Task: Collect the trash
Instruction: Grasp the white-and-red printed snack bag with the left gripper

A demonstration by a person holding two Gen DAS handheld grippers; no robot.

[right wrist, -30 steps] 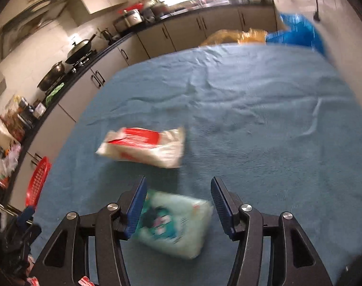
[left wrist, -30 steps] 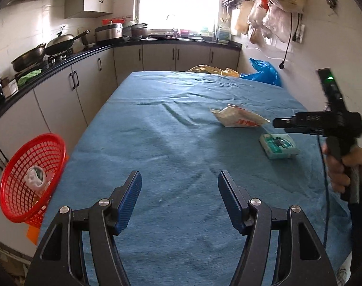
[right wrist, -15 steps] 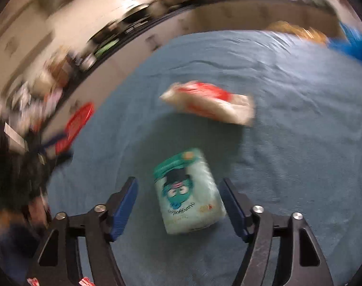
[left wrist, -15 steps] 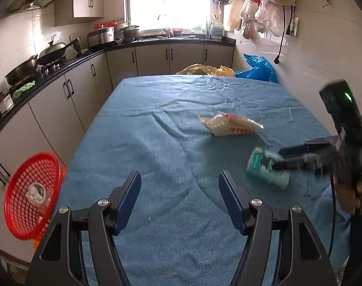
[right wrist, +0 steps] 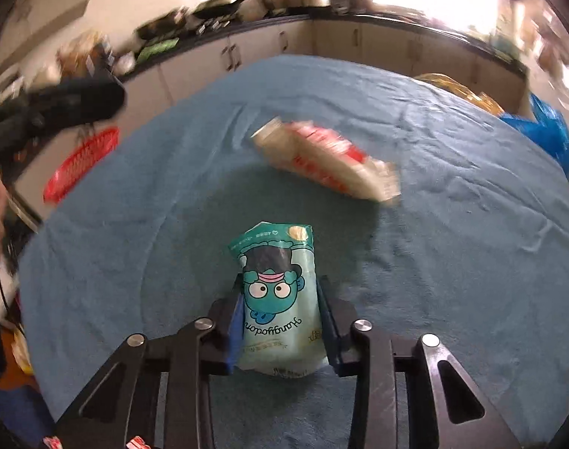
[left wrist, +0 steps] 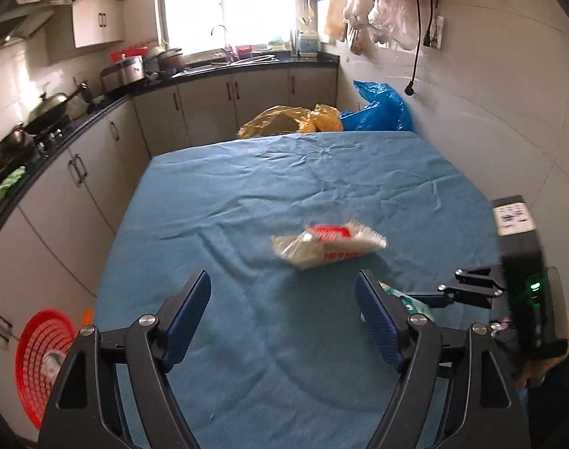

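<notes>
My right gripper (right wrist: 280, 307) is shut on a teal tissue pack (right wrist: 279, 295) with a cartoon face, held just above the blue tablecloth (right wrist: 453, 262). A white and red wrapper (right wrist: 325, 161) lies on the cloth beyond it; it also shows in the left wrist view (left wrist: 327, 245). My left gripper (left wrist: 282, 318) is open and empty over the near part of the cloth (left wrist: 247, 374). The right gripper (left wrist: 471, 292) shows at the right in the left wrist view, the teal pack (left wrist: 408, 303) partly hidden behind my left finger. A red basket (left wrist: 41, 366) with some trash hangs off the table's left.
Kitchen cabinets (left wrist: 78, 187) and a counter with pans run along the left and far side. Yellow (left wrist: 288, 119) and blue bags (left wrist: 378, 108) sit past the table's far edge. A wall (left wrist: 509, 112) is close on the right.
My right gripper closed on the teal pack and lifted it slightly. My left gripper moved forward and right, toward the white and red wrapper.
</notes>
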